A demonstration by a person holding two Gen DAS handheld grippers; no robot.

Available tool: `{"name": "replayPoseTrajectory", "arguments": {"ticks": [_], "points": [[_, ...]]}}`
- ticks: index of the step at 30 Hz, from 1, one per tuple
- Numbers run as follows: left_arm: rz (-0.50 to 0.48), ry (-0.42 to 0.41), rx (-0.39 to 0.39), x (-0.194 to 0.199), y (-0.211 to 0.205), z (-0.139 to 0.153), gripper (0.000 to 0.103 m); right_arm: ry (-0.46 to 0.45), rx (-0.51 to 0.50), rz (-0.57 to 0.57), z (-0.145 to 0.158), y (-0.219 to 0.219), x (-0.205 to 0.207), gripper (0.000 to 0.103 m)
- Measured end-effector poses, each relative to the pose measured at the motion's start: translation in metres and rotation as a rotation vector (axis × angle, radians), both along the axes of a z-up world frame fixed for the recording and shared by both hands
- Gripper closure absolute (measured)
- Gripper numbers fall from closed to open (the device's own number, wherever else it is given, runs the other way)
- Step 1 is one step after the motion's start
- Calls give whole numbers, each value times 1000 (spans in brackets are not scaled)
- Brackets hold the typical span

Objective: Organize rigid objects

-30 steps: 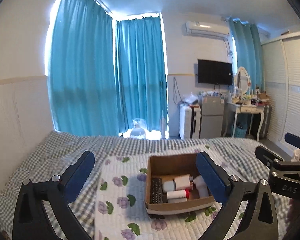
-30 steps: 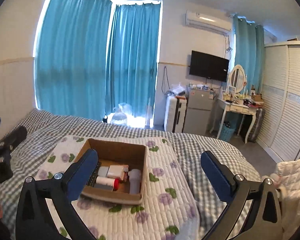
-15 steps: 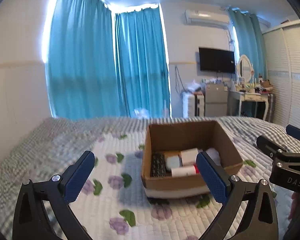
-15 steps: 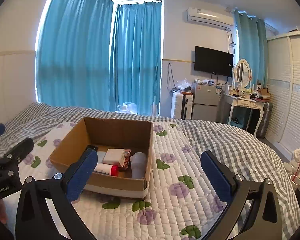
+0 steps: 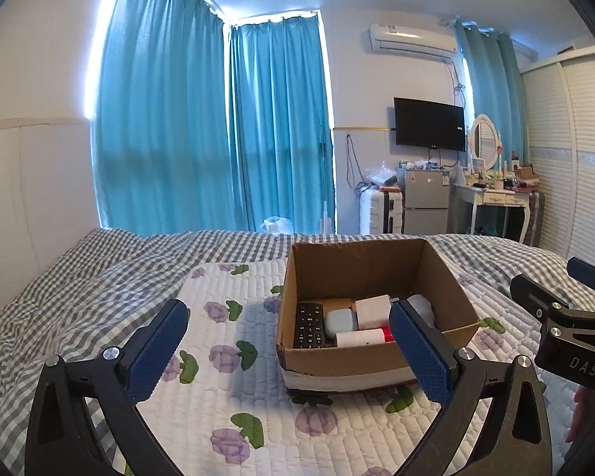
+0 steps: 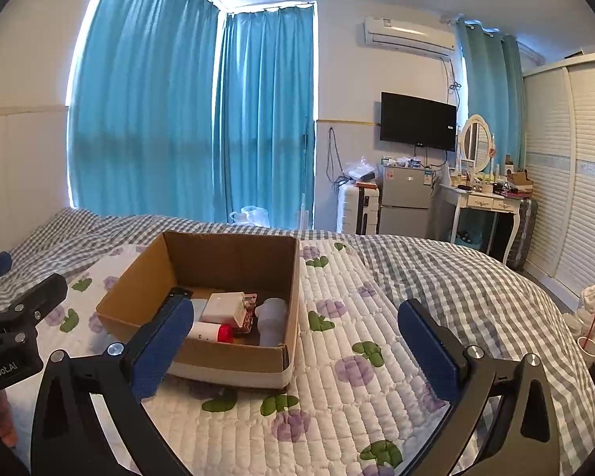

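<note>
An open cardboard box stands on a white quilted mat with purple flowers on the bed. Inside lie a black remote, a pale rounded case, a white block, a white tube with a red cap and a translucent bottle. My left gripper is open and empty just before the box. My right gripper is open and empty at the box's front right corner.
The bed has a grey checked cover. Blue curtains, a suitcase, a small fridge, a wall TV and a dressing table stand beyond. Wardrobe doors are on the right.
Both grippers dropped lower and came closer to the box, then the views lifted slightly. Both stayed open and empty. The box and its contents did not move.
</note>
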State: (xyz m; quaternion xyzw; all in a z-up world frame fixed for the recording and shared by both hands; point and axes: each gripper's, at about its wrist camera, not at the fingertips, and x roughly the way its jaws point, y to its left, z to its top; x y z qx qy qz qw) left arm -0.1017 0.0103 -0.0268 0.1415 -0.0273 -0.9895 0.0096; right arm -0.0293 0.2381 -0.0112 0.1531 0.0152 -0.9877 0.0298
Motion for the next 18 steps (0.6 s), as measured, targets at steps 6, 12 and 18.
{"name": "replayPoseTrajectory", "arguments": {"ticks": [6, 12, 18], "points": [[4, 2, -1, 1, 0, -3, 0, -9, 3, 4, -1, 0, -1, 0], [6, 2, 1, 1, -1, -2, 0, -10, 10, 3, -4, 0, -1, 0], [4, 5, 4, 3, -1, 0, 0, -11, 13, 1, -5, -1, -2, 0]]}}
